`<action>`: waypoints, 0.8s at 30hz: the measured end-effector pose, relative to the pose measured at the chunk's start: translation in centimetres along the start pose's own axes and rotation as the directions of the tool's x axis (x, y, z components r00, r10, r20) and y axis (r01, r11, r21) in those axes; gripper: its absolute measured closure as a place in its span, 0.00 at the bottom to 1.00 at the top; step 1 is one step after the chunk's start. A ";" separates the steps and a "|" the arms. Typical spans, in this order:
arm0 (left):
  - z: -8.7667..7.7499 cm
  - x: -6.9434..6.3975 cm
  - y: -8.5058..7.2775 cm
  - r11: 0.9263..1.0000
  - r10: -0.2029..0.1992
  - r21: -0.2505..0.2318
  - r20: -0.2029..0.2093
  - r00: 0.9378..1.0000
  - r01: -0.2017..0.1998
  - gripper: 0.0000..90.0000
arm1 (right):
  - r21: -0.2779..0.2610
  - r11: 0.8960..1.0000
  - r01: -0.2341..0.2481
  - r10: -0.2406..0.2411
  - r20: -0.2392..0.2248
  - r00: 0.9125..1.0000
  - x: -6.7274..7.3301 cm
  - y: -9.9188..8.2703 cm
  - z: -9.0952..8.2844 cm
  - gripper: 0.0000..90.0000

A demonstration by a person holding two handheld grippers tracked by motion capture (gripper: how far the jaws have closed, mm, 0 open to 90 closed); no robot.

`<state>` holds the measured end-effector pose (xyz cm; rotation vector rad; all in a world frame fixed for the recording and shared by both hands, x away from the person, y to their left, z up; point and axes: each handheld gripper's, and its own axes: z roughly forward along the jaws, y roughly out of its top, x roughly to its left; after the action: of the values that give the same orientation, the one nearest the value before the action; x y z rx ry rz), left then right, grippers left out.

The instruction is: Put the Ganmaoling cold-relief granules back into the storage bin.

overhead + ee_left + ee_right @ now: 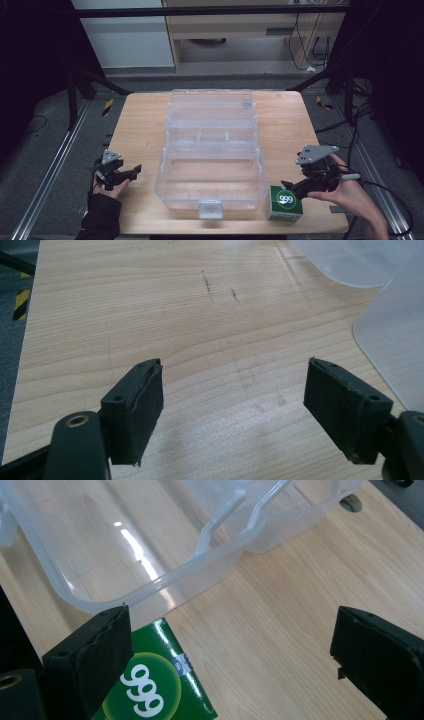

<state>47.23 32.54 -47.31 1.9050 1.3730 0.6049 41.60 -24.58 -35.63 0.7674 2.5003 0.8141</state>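
Right now the right gripper is standing spread, the green box sitting just below its near jaw; closing off-centre risks nudging it against the clear bin; left gripper is idling spread

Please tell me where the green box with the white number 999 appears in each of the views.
High view: the green cardboard box with white 999 stands near the table's front edge, right of the clear plastic storage case.
Left gripper view: bare wooden table and a corner of the case; no green box here.
Right gripper view: bottom left, partly behind one black jaw.
Shared landmark: the clear case.
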 end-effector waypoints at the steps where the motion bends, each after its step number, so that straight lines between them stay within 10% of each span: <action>1: 0.0 0.0 0.0 1.000 0.001 0.000 0.000 1.000 -0.001 0.26 | 0.004 1.000 0.002 -0.002 -0.006 1.000 0.1 0.0 0.1 0.04; 24: 0.2 -0.3 0.0 1.000 0.016 0.013 0.006 1.000 -0.016 0.25 | 0.137 0.985 0.100 -0.086 -0.108 0.990 1.7 -1.1 2.0 0.03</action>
<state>47.30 32.21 -47.42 1.9283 1.3618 0.5992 40.86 -23.47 -38.14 0.6639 2.6869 0.6636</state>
